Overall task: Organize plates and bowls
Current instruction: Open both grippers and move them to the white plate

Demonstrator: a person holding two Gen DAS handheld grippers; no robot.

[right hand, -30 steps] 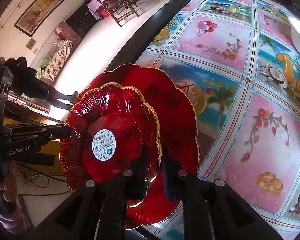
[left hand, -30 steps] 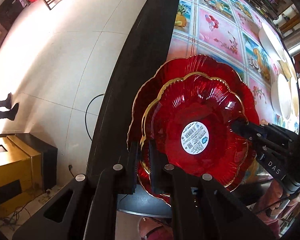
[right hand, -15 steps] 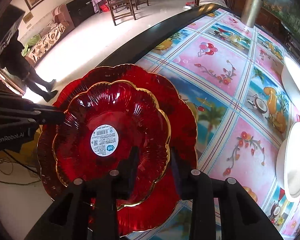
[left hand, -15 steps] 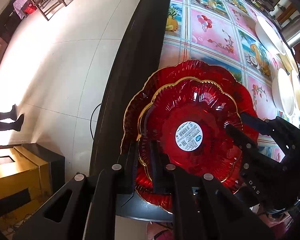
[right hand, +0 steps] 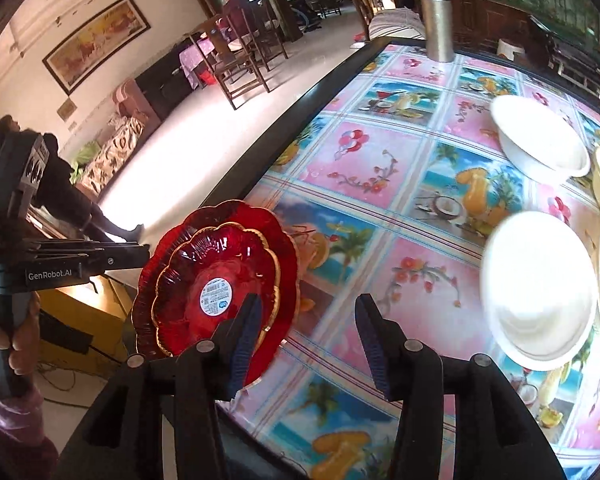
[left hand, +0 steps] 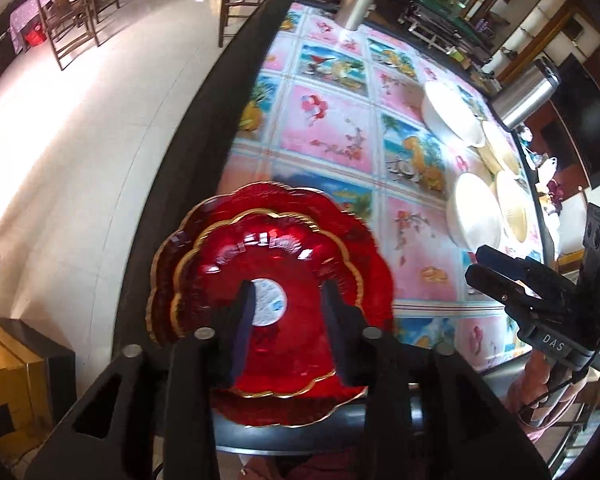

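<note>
Since earlier: both grippers have let go of the small red plate [left hand: 268, 292] and lifted off it; it now lies nested on the large red plate [left hand: 364, 248].
Worktop [left hand: 332, 136]: red stack sits at the near corner, overhanging the near edge; white bowls [right hand: 536, 288] lie toward the far right edge.
Step in hand: release and retreat; judged best done by rising straight up, clear of the scalloped rims, so the stack does not shift.
Left gripper [left hand: 288, 320]: fingers opening, pinching nothing, above the plate.
Right gripper [right hand: 306, 344]: fingers opening, empty, beside the stack.
</note>
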